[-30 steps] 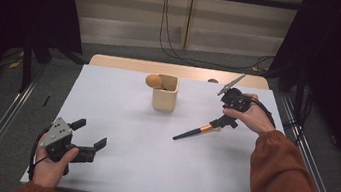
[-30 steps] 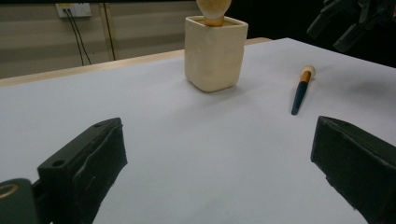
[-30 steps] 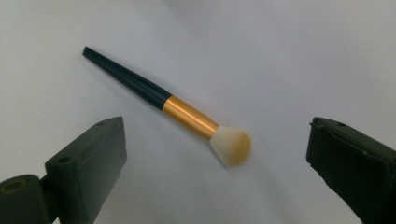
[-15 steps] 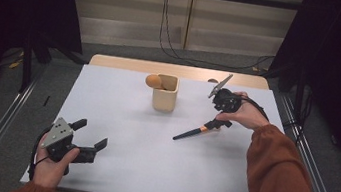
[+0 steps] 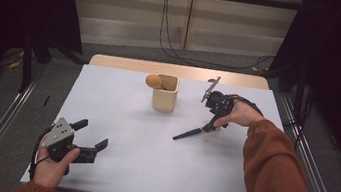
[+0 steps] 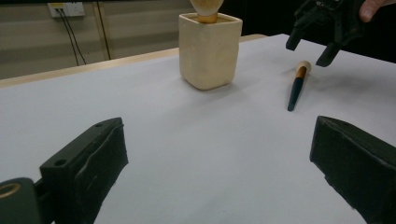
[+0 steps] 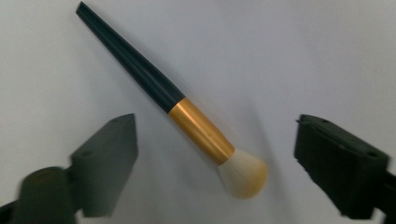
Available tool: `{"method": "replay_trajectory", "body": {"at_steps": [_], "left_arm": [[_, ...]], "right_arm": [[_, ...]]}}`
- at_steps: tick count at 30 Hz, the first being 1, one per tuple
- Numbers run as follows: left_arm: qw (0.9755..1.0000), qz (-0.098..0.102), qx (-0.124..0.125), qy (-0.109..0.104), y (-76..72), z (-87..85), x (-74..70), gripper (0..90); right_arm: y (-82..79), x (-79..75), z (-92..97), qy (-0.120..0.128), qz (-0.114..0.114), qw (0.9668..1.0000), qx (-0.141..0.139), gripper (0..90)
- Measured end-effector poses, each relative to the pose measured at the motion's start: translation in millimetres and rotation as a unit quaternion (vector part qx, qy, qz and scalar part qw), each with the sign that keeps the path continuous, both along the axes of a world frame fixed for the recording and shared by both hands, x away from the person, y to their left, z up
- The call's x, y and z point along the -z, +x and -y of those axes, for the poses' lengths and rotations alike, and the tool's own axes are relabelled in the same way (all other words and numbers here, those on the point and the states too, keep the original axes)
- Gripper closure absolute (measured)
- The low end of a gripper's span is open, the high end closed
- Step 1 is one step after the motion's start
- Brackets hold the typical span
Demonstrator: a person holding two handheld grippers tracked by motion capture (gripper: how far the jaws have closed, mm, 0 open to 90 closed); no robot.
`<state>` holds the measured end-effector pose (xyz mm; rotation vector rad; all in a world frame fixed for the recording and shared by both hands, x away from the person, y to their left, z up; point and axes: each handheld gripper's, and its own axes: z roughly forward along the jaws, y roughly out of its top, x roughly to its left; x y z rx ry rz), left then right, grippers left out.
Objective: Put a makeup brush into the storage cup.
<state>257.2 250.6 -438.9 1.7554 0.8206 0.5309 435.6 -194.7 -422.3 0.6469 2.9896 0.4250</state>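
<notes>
A makeup brush (image 5: 191, 133) with a dark handle, gold ferrule and pale bristles lies flat on the white table (image 5: 120, 114), right of centre. My right gripper (image 5: 214, 124) points down over its bristle end. In the right gripper view the brush (image 7: 187, 122) lies between the wide jaws, and neither pad touches it. Those jaws have just been closing. My left gripper (image 5: 92, 134) rests near the table's front left, open and holding nothing. From the left gripper view (image 6: 217, 140) I see the brush (image 6: 296, 86) and the right gripper (image 6: 308, 52) above its head.
A cream square cup (image 5: 165, 94) stands at the back centre of the table with a round tan brush head (image 5: 153, 80) sticking out of it. A wooden strip (image 5: 127, 63) runs along the far edge. Metal rails flank the table.
The right gripper has moved left and down, from beside the brush's head to right over it. Its jaws look a little narrower. The left gripper has stayed put.
</notes>
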Motion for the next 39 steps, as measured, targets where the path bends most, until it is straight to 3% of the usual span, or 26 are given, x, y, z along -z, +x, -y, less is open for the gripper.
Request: {"method": "replay_trajectory", "body": {"at_steps": [4,11,18,22,39], "left_arm": [[1.0000,0.000,0.001,-0.002,-0.3,0.3,0.0,3.8],[1.0000,0.000,0.005,0.000,0.0,0.8,0.1,3.7],[1.0000,-0.003,0.007,-0.001,-0.3,0.4,0.4,3.8],[1.0000,-0.003,0.006,-0.003,-0.3,0.6,0.2,3.7],[0.9999,-0.004,0.016,0.002,0.1,1.8,0.9,3.9]], "right_arm": [[0.0,8.6,-2.8,-0.027,-0.012,0.9995,-0.011,20.9],[1.1,15.0,-7.7,-0.027,-0.007,0.9992,-0.029,28.3],[3.3,26.5,-10.6,-0.051,-0.017,0.9978,-0.040,33.6],[2.1,31.2,-17.3,-0.064,-0.022,0.9960,-0.057,41.5],[3.2,29.8,-10.3,-0.059,-0.039,0.9959,-0.057,62.0]]}}
